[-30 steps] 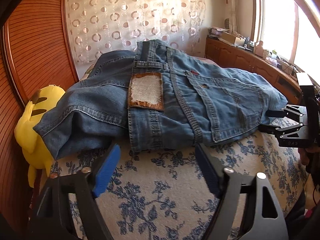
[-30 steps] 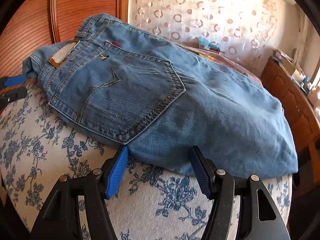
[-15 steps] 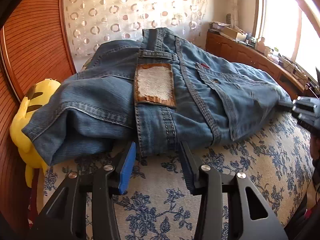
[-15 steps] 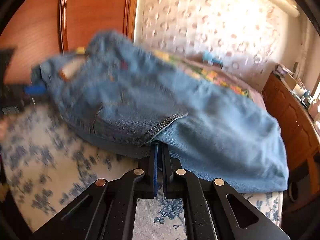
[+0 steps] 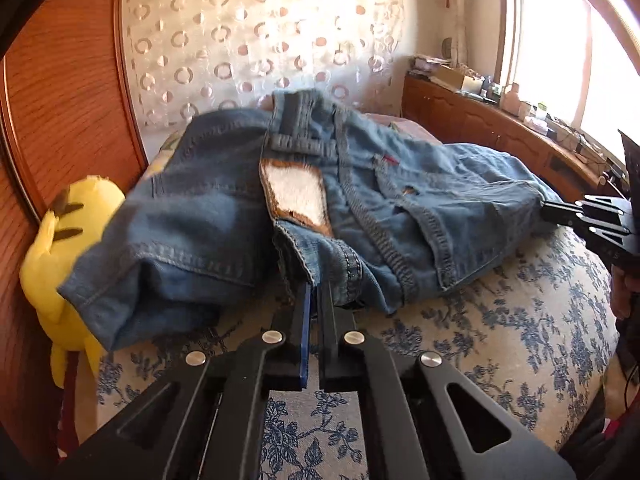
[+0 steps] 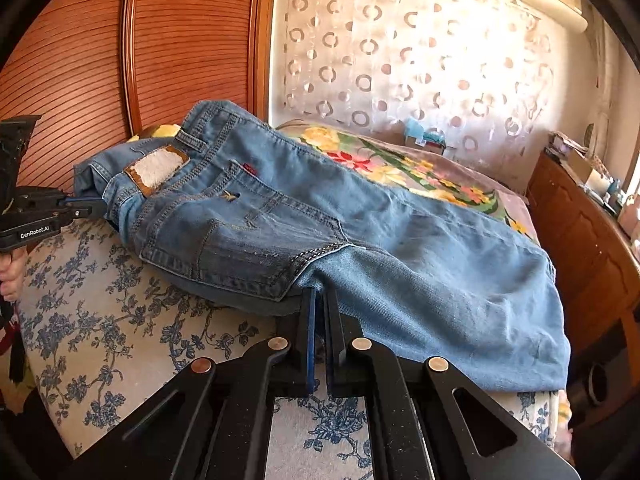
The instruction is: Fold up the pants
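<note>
Blue jeans (image 5: 224,216) lie in a half-folded heap on the flowered bed (image 5: 500,332). Your left gripper (image 5: 314,286) is pinched tight on the waistband edge by the leather patch (image 5: 296,196); your right gripper (image 6: 318,294) clamps the near edge below the back pocket (likely so both lift together for a fold).

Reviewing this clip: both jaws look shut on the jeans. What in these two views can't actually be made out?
- Left wrist view: the left gripper tips vanish under the jeans waistband, so how much denim they hold is hidden.
- Right wrist view: the right gripper tips are likewise buried at the pocket edge.
- Leg ends: they drop over the bed's far side.
- Yellow plush toy: mostly hidden behind the denim.
- Sideboard clutter: too small, washed out by window glare.
</note>
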A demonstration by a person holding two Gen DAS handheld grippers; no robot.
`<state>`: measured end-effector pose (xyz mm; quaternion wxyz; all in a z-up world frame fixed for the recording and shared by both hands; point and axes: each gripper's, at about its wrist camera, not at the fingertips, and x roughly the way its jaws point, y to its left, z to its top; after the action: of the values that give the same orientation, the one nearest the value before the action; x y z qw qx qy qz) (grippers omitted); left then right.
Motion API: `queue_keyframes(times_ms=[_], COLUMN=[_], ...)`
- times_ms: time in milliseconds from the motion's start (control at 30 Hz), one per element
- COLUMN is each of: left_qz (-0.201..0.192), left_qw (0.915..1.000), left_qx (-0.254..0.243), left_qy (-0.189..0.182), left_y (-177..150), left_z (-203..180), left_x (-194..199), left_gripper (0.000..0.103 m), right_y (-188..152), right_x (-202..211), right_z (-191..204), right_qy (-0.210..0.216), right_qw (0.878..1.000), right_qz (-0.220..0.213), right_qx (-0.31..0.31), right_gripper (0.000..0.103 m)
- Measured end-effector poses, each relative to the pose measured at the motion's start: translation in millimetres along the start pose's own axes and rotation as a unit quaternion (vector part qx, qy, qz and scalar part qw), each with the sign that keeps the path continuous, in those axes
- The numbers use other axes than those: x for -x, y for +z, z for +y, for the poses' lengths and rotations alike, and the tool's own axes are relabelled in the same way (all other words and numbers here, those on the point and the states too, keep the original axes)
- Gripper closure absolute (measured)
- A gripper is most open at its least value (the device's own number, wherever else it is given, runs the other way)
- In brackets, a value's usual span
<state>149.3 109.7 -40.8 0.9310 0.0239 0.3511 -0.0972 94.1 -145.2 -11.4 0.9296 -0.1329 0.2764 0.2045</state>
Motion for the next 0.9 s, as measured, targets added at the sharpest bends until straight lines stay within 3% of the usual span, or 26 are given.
queue_keyframes(times_ms=[533,900], left_qz=[-0.083,-0.104], left_qw=[0.9966,0.9946], left_qx=[-0.005,0.011], left_qy=[0.002,0.0], left_y=[24,3], left_z=[-11,4], left_x=[85,139], left_gripper=[0.1,0.1], right_y=[6,-7], right_x=[85,149], right_z=[-9,14], right_qy=[-0.025,0.023], right_qw=[0.999,0.998], right_qz=[-0.026,-0.04], right_qx=[0.034,0.053], right_gripper=[0.1,0.1])
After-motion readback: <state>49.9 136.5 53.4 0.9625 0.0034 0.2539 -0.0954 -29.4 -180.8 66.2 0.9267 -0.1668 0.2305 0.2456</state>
